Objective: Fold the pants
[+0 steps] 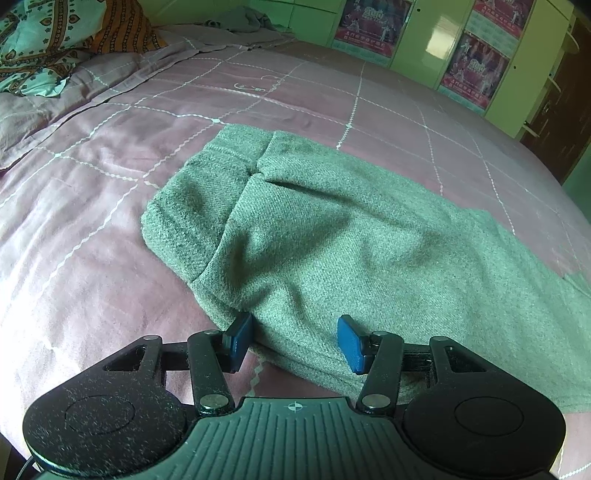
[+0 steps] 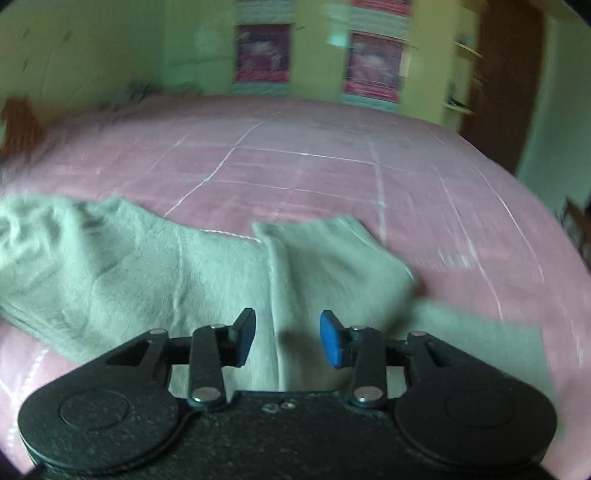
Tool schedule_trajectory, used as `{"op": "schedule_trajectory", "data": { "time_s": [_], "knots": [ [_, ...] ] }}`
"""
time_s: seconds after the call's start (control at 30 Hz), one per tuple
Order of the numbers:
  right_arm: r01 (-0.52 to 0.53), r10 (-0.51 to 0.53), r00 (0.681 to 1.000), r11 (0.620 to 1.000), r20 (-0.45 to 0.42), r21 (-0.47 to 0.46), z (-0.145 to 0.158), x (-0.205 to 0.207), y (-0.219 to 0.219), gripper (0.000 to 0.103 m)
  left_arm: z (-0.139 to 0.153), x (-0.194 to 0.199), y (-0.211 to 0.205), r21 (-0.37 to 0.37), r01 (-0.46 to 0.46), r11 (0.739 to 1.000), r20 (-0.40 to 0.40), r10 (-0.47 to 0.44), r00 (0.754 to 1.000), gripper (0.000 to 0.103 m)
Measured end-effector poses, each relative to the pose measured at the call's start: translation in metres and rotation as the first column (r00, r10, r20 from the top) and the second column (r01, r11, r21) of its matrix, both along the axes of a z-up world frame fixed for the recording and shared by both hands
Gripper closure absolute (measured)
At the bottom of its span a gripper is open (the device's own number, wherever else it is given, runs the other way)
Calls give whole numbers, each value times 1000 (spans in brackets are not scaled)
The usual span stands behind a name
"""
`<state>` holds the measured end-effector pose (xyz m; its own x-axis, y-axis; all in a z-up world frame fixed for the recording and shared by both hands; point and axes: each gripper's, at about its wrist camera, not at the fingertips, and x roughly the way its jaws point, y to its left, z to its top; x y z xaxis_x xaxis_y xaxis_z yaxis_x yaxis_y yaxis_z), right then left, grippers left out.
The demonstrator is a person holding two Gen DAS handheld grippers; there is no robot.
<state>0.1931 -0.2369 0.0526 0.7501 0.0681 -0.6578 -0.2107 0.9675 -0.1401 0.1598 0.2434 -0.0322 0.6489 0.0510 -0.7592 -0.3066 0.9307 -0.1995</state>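
Both the left gripper [image 1: 295,341] and right gripper [image 2: 288,338] are hovering wide open, empty, over the grey pants [image 1: 332,236] lying on the pink bedspread [image 1: 92,206]; poster writing unreadable

From my left wrist feed I see a wide bed [image 1: 110,155] under a pink bedspread [image 1: 303,92] crossed by thin white stitched lines in a grid. At its far left corner lie a teal patterned pillow [image 1: 33,40] and an orange patterned cloth [image 1: 125,26], with a crumpled grey blanket [image 1: 243,20] bunched behind them. Beyond the bed stands a run of pale green wardrobe doors [image 1: 428,33], glossy enough to catch window glare, with pink posters [image 1: 369,26] stuck on them. A dark brown door [image 1: 569,107] sits at the right end. My right wrist feed is motion-blurred, showing the same posters [image 2: 262,51] and brown door [image 2: 506,74].
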Motion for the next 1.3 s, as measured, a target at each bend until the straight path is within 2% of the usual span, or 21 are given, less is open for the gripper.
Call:
{"op": "schedule_trajectory", "data": {
  "time_s": [0.1, 0.17, 0.2, 0.27, 0.33, 0.43, 0.53, 0.6, 0.67, 0.77, 0.8, 0.83, 0.87, 0.93, 1.0, 1.07, 1.17, 1.2, 1.23, 1.27, 1.3],
  "knots": [
    [-66, 58, 997, 976, -46, -207, -20, 37, 23, 64, 1, 0, 1, -1, 7, 1000, -5, -7, 1000, 51],
    [-105, 102, 994, 951, -26, -290, -27, 43, 26, 72, 1, 0, 2, -6, 13, 1000, -8, -13, 1000, 51],
    [-116, 110, 993, 952, -35, -283, -26, 46, 23, 102, 1, 0, 2, -7, 16, 1000, -7, -16, 1000, 51],
    [-44, 48, 999, 983, 19, -179, -11, 44, 4, 99, 0, -1, 2, -8, 20, 1000, -3, -20, 1000, 51],
    [80, -78, 993, 997, 91, -23, 14, 25, -31, 99, -1, -2, 2, -8, 19, 1000, 3, -19, 1000, 51],
    [260, -283, 952, 949, 116, 180, 30, -19, -92, 99, -1, -3, 1, -5, 17, 1000, 8, -17, 1000, 51],
    [418, -433, 901, 842, -35, 342, 3, -50, -154, 98, -1, -1, 0, 1, 18, 1000, 0, -18, 1000, 51],
    [513, -485, 857, 775, -173, 370, -35, -54, -184, 98, 0, 0, 0, 2, 19, 1000, -7, -19, 1000, 51],
    [478, -449, 877, 794, -168, 375, -47, -62, -193, 97, 1, 1, 0, 3, 20, 1000, -13, -20, 1000, 51],
    [394, -380, 919, 870, -105, 296, -38, -69, -181, 72, 1, 3, -1, 6, 15, 1000, -19, -15, 1000, 50],
    [345, -341, 938, 911, -60, 225, -33, -71, -172, 59, 1, 4, -2, 8, 13, 1000, -21, -13, 1000, 50],
    [294, -295, 955, 945, -16, 141, -29, -74, -162, 55, 1, 4, -3, 11, 12, 1000, -22, -12, 1000, 50],
    [240, -241, 970, 970, 26, 44, -27, -77, -151, 55, 1, 4, -3, 15, 12, 1000, -23, -12, 1000, 49],
    [121, -110, 991, 981, 80, -149, -27, -80, -130, 55, 1, 4, -4, 15, 10, 1000, -24, -9, 1000, 49],
    [33, 9, 992, 946, 127, -323, -31, -86, -114, 55, 1, 4, -5, 16, 8, 1000, -24, -8, 1000, 48],
    [-60, 129, 983, 897, 129, -438, -37, -90, -101, 55, 1, 3, -5, 17, 8, 1000, -23, -7, 1000, 48],
    [-157, 235, 967, 859, 103, -487, -37, -89, -86, 58, 1, 3, -5, 18, 7, 1000, -22, -7, 1000, 48],
    [-173, 252, 963, 851, 97, -495, -36, -85, -84, 69, 1, 3, -5, 18, 8, 1000, -23, -7, 1000, 48],
    [-183, 262, 960, 851, 95, -492, -35, -82, -81, 95, 1, 3, -5, 19, 9, 1000, -23, -8, 1000, 48],
    [-173, 247, 964, 864, 97, -473, -32, -80, -78, 98, 1, 3, -5, 18, 10, 1000, -22, -10, 1000, 48],
    [-132, 201, 972, 893, 120, -430, -26, -74, -81, 95, 1, 3, -4, 17, 12, 1000, -22, -12, 1000, 48]
  ]
}}
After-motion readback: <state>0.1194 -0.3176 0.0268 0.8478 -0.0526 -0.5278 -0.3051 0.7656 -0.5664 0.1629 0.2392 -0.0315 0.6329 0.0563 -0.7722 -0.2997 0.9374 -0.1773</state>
